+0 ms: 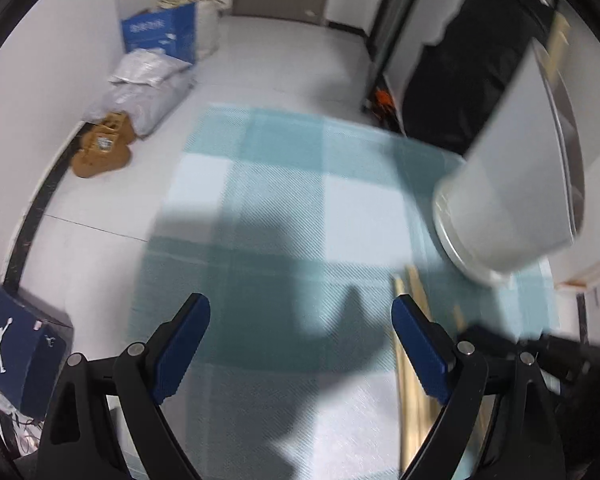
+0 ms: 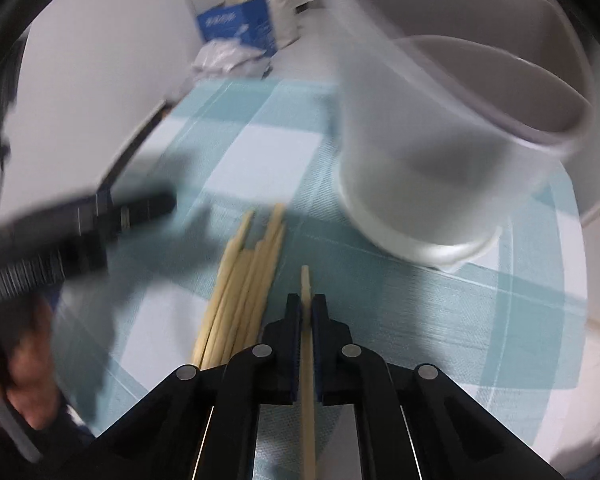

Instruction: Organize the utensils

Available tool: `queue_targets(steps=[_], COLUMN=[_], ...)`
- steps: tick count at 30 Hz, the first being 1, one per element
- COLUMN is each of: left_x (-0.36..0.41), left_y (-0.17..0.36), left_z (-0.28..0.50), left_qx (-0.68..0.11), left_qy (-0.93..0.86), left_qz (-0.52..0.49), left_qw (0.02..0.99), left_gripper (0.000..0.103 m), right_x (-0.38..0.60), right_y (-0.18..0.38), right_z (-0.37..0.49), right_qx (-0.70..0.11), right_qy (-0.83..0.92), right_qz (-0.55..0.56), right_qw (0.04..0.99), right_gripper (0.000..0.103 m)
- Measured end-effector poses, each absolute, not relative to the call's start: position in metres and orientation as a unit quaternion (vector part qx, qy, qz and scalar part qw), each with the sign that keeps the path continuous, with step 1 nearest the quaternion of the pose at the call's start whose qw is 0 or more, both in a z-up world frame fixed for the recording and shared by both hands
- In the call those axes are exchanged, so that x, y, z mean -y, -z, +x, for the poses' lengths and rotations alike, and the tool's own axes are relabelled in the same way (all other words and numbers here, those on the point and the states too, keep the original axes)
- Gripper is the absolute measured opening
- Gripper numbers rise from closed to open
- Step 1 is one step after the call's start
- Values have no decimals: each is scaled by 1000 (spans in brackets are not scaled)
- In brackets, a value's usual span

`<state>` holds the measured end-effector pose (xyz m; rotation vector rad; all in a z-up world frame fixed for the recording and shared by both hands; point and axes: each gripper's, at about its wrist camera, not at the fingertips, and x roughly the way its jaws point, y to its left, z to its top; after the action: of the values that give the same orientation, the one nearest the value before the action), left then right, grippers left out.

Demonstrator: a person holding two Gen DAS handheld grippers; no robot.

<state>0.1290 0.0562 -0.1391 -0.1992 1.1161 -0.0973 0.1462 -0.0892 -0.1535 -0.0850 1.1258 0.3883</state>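
My right gripper (image 2: 306, 312) has its jaws pinching one chopstick (image 2: 305, 280) (others just left); my left gripper (image 1: 300, 320) jaws spread, empty.

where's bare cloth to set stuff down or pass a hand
Free: the checked cloth left of the white holder, up to its floor-side edge. Crowded: the near right, where loose chopsticks lie beside the holder and the right gripper pinches one chopstick.

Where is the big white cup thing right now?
The white utensil holder stands on the blue checked cloth, at the upper right of the right wrist view, just beyond the pile of chopsticks.
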Motion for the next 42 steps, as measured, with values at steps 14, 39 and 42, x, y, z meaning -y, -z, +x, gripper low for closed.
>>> queue_targets(steps=[14,39,42], left_x=[-10,-14,-9], left_y=[152,151,152], left_z=[108,128,135], left_qx=[-555,-605,-606], left_qy=[63,33,31], left_qz=[5,14,36], left_qw=[829,796,794], left_gripper=[89,41,42], right_x=[210,251,250], right_y=[101,96,96], right_z=[125,131,131], right_qx=[-382,-369,-370], right_qy=[-233,-241,-241], right_qz=[225,288,283], right_qw=[866,850,852], right_gripper=[4,4,4])
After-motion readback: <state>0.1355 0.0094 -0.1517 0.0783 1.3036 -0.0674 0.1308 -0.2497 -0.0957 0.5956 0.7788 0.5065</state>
